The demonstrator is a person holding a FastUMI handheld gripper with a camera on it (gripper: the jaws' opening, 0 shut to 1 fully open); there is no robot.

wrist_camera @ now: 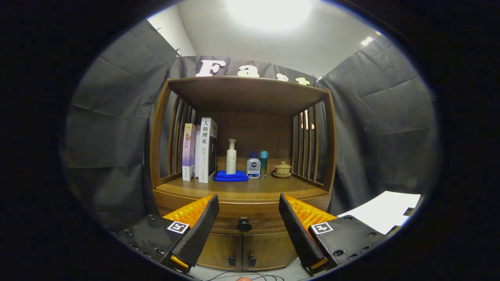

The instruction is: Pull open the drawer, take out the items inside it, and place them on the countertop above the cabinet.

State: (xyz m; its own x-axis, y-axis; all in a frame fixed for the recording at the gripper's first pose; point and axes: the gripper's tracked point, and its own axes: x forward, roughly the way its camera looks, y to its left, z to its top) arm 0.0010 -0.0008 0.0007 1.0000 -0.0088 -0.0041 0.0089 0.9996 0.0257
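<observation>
A wooden cabinet stands straight ahead. Its drawer (230, 225) is closed, with a round dark knob (244, 224) at the front. My gripper (248, 201) is open and holds nothing. The knob lies between the two fingers, a short way beyond them and a little below the tips. Above the drawer runs the wooden countertop (250, 188), under a roofed shelf with slatted sides. The drawer's inside is hidden.
On the countertop stand books (200, 150), a white pump bottle (231, 157) on a folded blue cloth (231, 176), a small white bottle (253, 166), a teal bottle (264, 163) and a lidded tea bowl (282, 169). Two cabinet doors (246, 249) sit below the drawer. White paper (384, 210) lies right.
</observation>
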